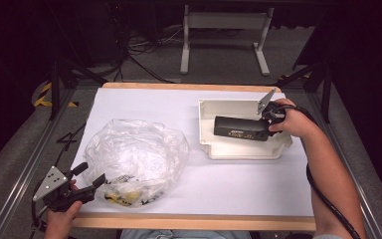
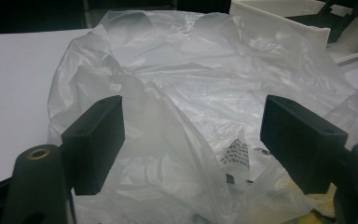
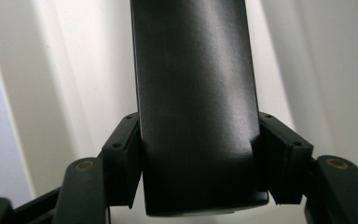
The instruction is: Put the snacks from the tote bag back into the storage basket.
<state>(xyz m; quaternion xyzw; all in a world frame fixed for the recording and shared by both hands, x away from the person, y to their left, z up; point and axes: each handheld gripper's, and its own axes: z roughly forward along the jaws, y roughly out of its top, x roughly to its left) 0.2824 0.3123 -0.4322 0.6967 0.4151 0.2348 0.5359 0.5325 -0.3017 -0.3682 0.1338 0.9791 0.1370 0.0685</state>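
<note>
I have the right gripper (image 1: 267,123) clenched on a black box (image 1: 240,128), its jaws pressed against the two long sides of the box near one end; in the right gripper view the box (image 3: 195,107) runs straight away from the jaws, its dark face filling the space between them. From the high view the box lies over the white tray (image 1: 243,149) at the right of the table, inside its walls, with small print along the side facing me. I cannot tell whether it rests on the tray floor or hangs just above it. My right hand (image 1: 291,119) is at the tray's right edge.

My left gripper (image 1: 90,177) is released, jaws spread wide, at the near left corner of the white sheet (image 1: 238,186). It sits just at the near edge of a crumpled clear bag (image 1: 134,159). In the left gripper view the bag (image 2: 200,98) spreads between and beyond the open jaws, not pinched by either, with some dark print and a bit of yellow showing through the plastic low on the right. The tray (image 2: 284,21) shows behind the bag.
</note>
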